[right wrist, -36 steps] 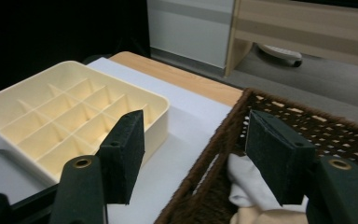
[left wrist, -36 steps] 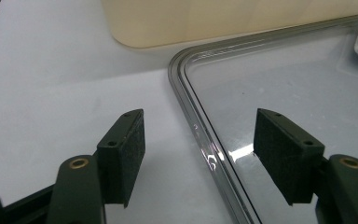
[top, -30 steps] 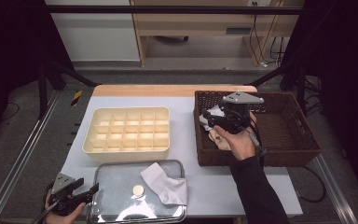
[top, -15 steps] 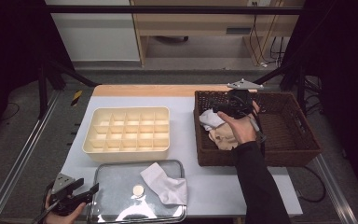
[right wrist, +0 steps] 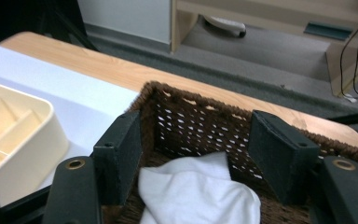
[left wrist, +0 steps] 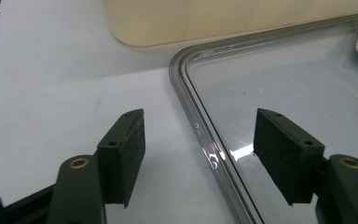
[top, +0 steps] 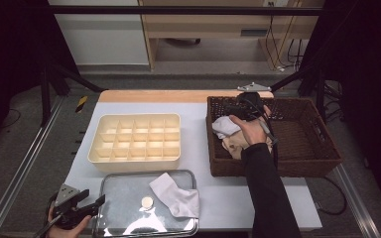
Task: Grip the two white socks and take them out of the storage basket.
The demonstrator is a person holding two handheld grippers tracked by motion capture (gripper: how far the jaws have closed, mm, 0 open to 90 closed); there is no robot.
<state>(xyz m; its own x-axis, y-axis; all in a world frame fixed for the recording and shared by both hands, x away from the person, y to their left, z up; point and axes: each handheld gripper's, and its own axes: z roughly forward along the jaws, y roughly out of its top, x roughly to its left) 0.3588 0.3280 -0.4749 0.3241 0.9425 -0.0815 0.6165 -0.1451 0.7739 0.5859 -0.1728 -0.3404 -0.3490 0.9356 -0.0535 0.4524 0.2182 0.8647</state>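
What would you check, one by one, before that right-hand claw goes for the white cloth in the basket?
1. Right gripper jaws apart, nothing between the pads: ok; they have just been closing a little.
2. White cloth lies ahead of the jaws, inside the wicker basket: ok.
3. Cloth free of the beige cloth beside it: cannot tell; they touch.
4. Basket wall clear of the jaws: ok.
5. Left gripper open, over the edge of the clear tray, away from the basket: ok.
6. Compartment box has bare cells: ok.
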